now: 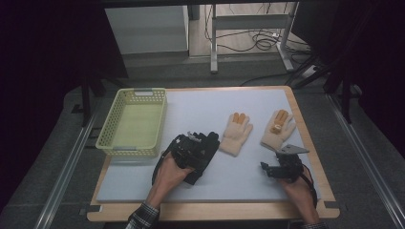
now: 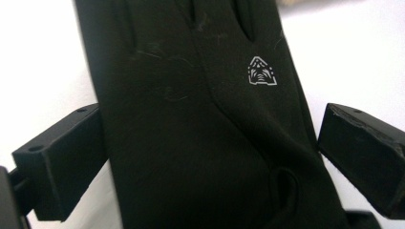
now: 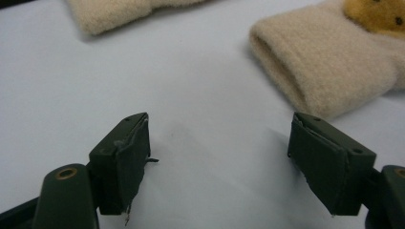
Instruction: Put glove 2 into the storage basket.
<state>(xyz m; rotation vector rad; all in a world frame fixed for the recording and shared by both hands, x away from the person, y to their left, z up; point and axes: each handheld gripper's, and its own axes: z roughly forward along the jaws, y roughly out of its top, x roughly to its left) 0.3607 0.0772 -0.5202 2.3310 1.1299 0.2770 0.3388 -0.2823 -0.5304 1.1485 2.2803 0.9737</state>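
A black glove (image 1: 210,142) with a small white logo (image 2: 261,71) lies left of centre on the white mat (image 1: 200,107). My left gripper (image 1: 193,143) hovers over it, open, with the glove (image 2: 191,124) running between the jaws and neither pad pressing on it. Two cream knitted gloves with orange patches lie to the right: one in the middle (image 1: 236,133), one farther right (image 1: 278,129). My right gripper (image 1: 269,170) stands open (image 3: 219,148) above bare mat, just short of the right glove's cuff (image 3: 315,71). The middle glove's cuff (image 3: 110,14) lies farther off.
A pale yellow plastic basket (image 1: 107,125) stands with nothing in it at the mat's back left corner. The mat lies on a wooden table (image 1: 210,211) with a narrow rim all round. Metal frame legs and cables are on the floor beyond.
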